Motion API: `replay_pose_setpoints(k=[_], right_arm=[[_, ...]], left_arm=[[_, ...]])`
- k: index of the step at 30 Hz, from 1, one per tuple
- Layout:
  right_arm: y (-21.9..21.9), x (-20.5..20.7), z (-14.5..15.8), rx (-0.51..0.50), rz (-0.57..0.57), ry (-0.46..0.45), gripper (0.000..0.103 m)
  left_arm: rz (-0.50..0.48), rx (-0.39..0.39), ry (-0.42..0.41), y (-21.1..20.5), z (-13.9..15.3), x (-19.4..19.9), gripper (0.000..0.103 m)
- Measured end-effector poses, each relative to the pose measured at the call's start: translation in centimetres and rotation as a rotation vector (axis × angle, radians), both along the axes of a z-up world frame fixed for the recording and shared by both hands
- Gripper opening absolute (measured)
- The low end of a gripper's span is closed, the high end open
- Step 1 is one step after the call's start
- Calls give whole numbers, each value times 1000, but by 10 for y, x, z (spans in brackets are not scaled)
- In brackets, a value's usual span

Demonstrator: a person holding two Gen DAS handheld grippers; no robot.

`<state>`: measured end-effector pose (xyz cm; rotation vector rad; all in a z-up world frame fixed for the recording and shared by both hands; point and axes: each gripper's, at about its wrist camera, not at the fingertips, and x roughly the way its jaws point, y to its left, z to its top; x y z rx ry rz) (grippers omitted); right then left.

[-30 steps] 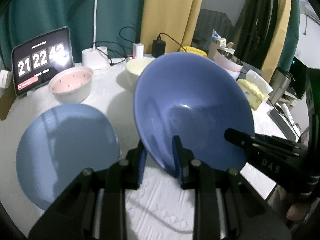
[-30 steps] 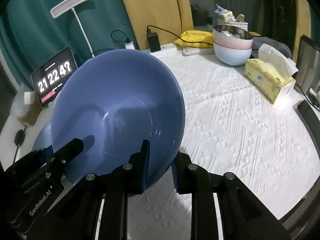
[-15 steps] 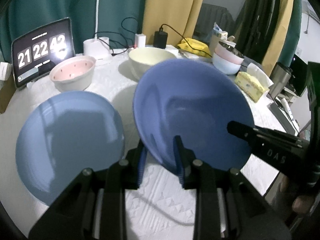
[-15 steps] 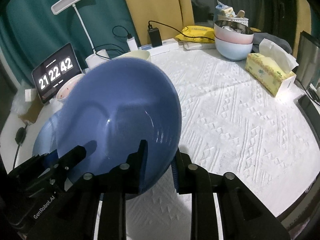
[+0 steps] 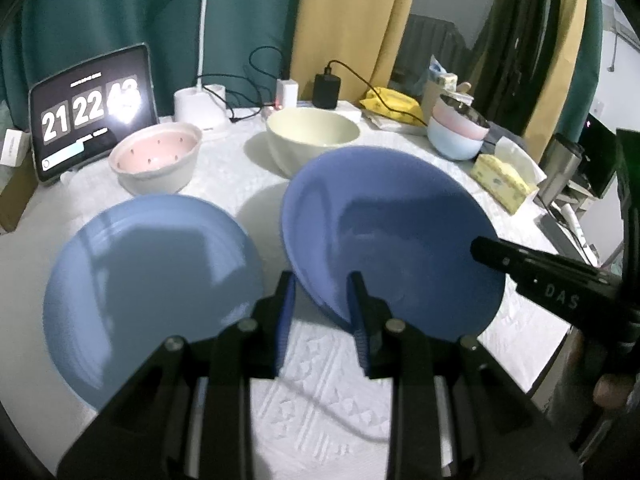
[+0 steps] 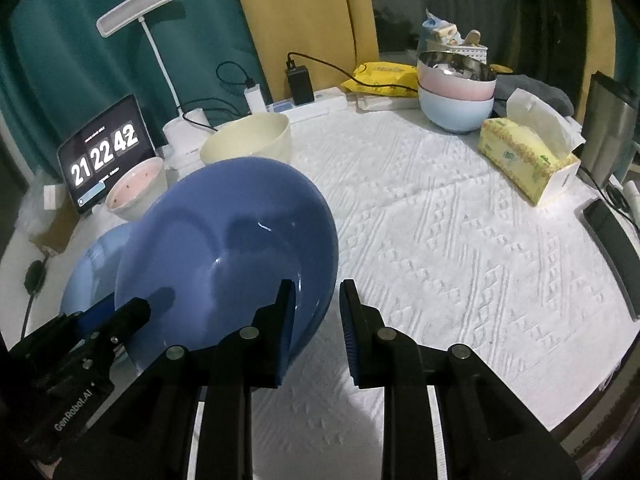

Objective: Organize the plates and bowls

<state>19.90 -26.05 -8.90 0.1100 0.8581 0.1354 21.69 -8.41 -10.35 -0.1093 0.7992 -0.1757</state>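
A dark blue bowl (image 5: 392, 240) hangs tilted just above the white tablecloth, held by its rim from both sides. My left gripper (image 5: 321, 312) is shut on the near left rim, one finger inside the bowl and one outside. My right gripper (image 6: 316, 316) is shut on the opposite rim of the same bowl (image 6: 224, 256). A light blue plate (image 5: 152, 280) lies flat on the cloth just left of the bowl. Behind stand a pink bowl with holes (image 5: 156, 152) and a cream bowl (image 5: 312, 132).
A stack of a metal, a pink and a light blue bowl (image 6: 456, 92) stands at the back right, with a yellow tissue box (image 6: 524, 160) beside it. A tablet clock (image 5: 92, 112), a lamp base (image 5: 200, 108) and chargers line the back edge.
The dark blue bowl has tipped from steep to flatter and sunk toward the cloth, so the cream and pink bowls behind it now show. Both grips look the same.
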Motion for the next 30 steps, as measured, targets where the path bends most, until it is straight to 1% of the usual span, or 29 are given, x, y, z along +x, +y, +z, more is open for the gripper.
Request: replay_pose_setpoints(k=[5,16,24,30], right_arm=[[0,3,5,-7,-2,-13,25],[3,13,18,-13,15,-44,25],[9,23,28,-24,35,-69,25],[12,36,37,-35,52,-85,25]], left_arm=[[23,6,-23,7,7,1,28],[56,15,-38,20,16,12,28],[75,31,-51,24,24,26,28],[77,59,-57,23,33,41,29]])
